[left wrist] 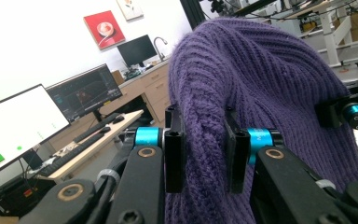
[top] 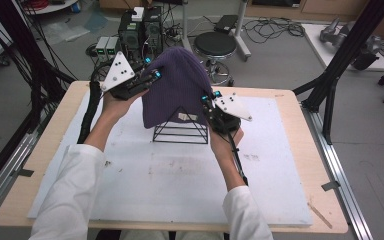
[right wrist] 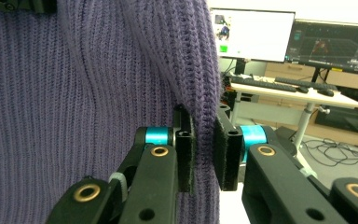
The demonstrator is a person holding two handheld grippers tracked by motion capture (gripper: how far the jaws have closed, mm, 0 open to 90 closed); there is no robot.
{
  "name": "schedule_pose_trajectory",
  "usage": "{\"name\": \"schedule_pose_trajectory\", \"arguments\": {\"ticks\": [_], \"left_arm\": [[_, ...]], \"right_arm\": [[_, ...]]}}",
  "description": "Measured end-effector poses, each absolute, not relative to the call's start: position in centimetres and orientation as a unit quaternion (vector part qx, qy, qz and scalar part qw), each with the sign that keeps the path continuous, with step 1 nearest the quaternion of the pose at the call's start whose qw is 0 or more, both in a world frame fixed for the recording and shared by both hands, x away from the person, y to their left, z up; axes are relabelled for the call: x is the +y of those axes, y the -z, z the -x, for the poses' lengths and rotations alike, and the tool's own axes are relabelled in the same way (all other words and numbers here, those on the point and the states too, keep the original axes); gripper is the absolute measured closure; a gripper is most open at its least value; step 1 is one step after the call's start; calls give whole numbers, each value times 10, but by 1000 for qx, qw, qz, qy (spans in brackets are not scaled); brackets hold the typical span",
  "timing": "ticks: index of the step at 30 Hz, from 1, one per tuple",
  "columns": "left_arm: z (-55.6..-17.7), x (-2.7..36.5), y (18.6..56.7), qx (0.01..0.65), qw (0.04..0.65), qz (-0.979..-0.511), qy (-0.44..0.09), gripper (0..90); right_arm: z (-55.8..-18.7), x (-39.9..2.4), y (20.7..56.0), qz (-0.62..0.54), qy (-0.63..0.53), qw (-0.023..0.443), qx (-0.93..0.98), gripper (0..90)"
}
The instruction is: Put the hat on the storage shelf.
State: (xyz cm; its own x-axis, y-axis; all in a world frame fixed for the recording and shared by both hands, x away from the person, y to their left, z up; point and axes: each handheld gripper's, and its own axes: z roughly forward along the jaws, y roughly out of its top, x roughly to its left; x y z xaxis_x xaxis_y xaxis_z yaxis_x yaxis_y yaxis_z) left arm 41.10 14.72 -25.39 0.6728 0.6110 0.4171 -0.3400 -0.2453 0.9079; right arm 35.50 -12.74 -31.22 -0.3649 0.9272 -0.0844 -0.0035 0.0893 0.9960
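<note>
Both pairs of jaws are clamped on folds of the purple ribbed knit beanie [top: 172, 85], left gripper [left wrist: 206, 149] on its left edge, right gripper [right wrist: 204, 149] on its right (lower down), draping it over a black wire pyramid stand [top: 181, 127] on the white-topped table [top: 180, 185].

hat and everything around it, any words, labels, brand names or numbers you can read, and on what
None can be read.
Pale tag on the purple knit hat, just above the black wire stand: too small to read.
Monitors behind the right gripper: contents blurred.
Red wall picture past the left gripper: no legible text.
</note>
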Motion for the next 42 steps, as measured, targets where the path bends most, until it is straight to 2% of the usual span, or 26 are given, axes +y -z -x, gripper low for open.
{"name": "schedule_pose_trajectory", "arguments": {"ticks": [26, 42], "left_arm": [[-395, 141, 319, 132, 588, -709, -365, 727], [-397, 144, 338, 147, 588, -715, -350, 714]], "right_arm": [[-353, -136, 363, -421, -520, 362, 649, 808], [-354, -124, 372, -426, -455, 381, 683, 799]]}}
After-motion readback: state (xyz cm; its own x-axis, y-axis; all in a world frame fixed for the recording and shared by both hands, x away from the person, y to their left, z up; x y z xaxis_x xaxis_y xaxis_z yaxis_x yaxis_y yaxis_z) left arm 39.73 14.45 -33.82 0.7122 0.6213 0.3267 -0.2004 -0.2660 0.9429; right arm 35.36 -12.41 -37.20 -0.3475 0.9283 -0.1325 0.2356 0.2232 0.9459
